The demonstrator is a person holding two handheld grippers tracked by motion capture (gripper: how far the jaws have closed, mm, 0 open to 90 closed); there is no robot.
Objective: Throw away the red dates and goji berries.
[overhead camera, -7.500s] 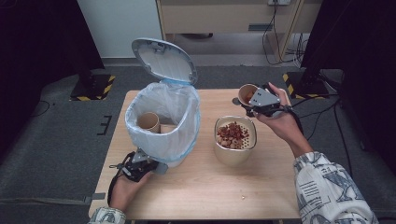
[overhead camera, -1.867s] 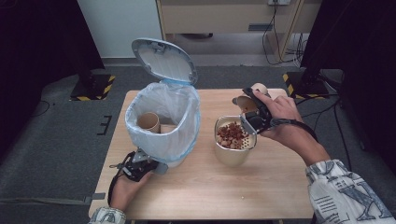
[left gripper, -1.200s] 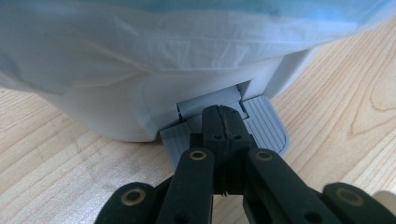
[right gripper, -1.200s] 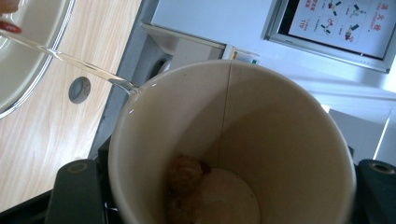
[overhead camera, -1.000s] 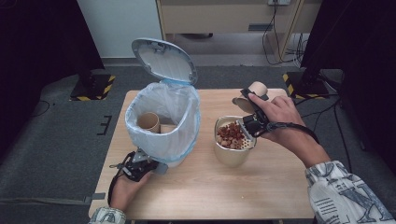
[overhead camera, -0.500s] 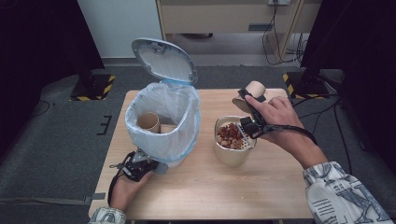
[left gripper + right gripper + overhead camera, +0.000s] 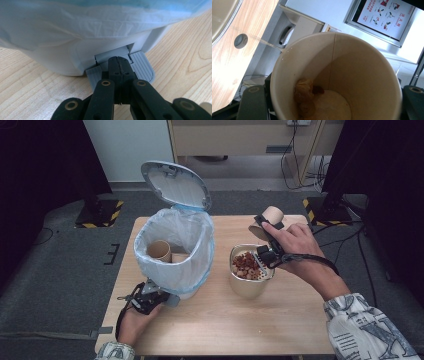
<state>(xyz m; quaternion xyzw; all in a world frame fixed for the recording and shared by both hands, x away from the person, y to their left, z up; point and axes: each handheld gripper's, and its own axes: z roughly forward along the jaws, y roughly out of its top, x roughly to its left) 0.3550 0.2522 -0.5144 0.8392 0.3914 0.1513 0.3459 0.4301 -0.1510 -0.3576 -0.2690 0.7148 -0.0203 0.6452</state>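
Tipping the paper cup (image 7: 270, 220) gripped by the right gripper (image 7: 263, 240) over the bowl (image 7: 248, 287) at its 7 o'clock, we shake out the stuck food (image 7: 305, 96) while the left gripper (image 7: 119, 67), jaws together, holds the bin pedal (image 7: 143, 67) down.

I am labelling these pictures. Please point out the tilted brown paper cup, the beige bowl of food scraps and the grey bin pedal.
tilted brown paper cup (image 7: 362, 72): right gripper view, inner wall.
beige bowl of food scraps (image 7: 246, 289): high view, outer side.
grey bin pedal (image 7: 142, 66): left gripper view, ribbed top.
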